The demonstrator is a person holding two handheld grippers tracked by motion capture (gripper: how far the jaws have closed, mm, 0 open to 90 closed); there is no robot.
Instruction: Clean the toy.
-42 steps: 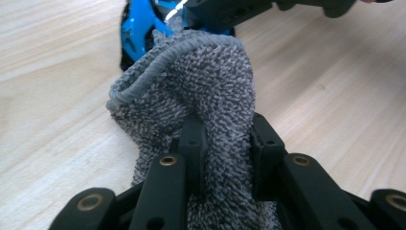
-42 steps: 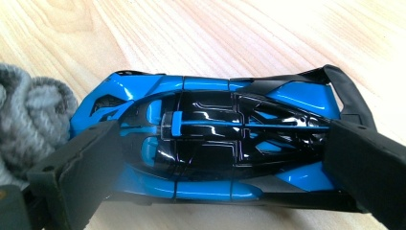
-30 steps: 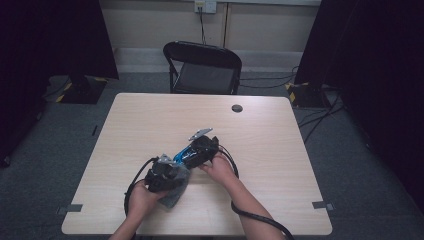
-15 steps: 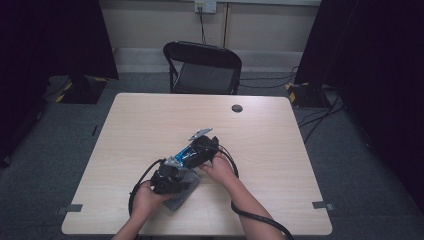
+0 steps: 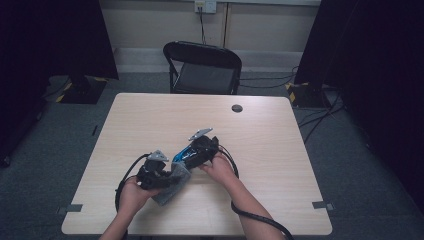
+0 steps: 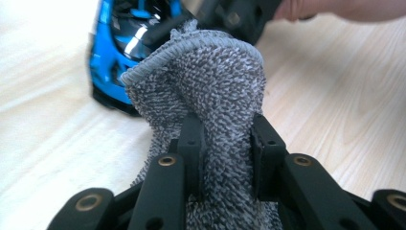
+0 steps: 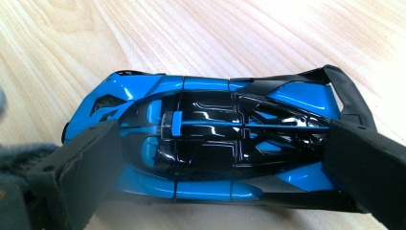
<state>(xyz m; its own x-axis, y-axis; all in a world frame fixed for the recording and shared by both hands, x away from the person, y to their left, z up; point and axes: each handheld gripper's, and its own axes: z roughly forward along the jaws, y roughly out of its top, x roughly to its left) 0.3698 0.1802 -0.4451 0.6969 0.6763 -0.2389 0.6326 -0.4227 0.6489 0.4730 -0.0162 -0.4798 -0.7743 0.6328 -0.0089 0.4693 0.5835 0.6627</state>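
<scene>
A blue and black toy car (image 7: pixel 215 139) lies on the wooden table (image 5: pixel 260 145), with my right gripper (image 7: pixel 225 163) shut on it, one jaw at each end. In the high view the car (image 5: pixel 181 156) sits just left of the right gripper (image 5: pixel 196 151). My left gripper (image 6: pixel 227 129) is shut on a bunched grey cloth (image 6: pixel 210 86), which rises right in front of the car (image 6: pixel 112 52). From above, the left gripper (image 5: pixel 159 174) holds the cloth (image 5: pixel 172 186) close against the car's near end. A corner of the cloth (image 7: pixel 19 158) shows beside the car.
Black cables loop from both grippers over the table's near half (image 5: pixel 125 175). A small dark disc (image 5: pixel 237 108) lies near the far edge. A black folding chair (image 5: pixel 202 67) stands behind the table. Bare tabletop lies to the far left and right.
My left gripper has lifted a little with the cloth and shifted slightly along the car's near end. The right gripper and the car have stayed in place.
</scene>
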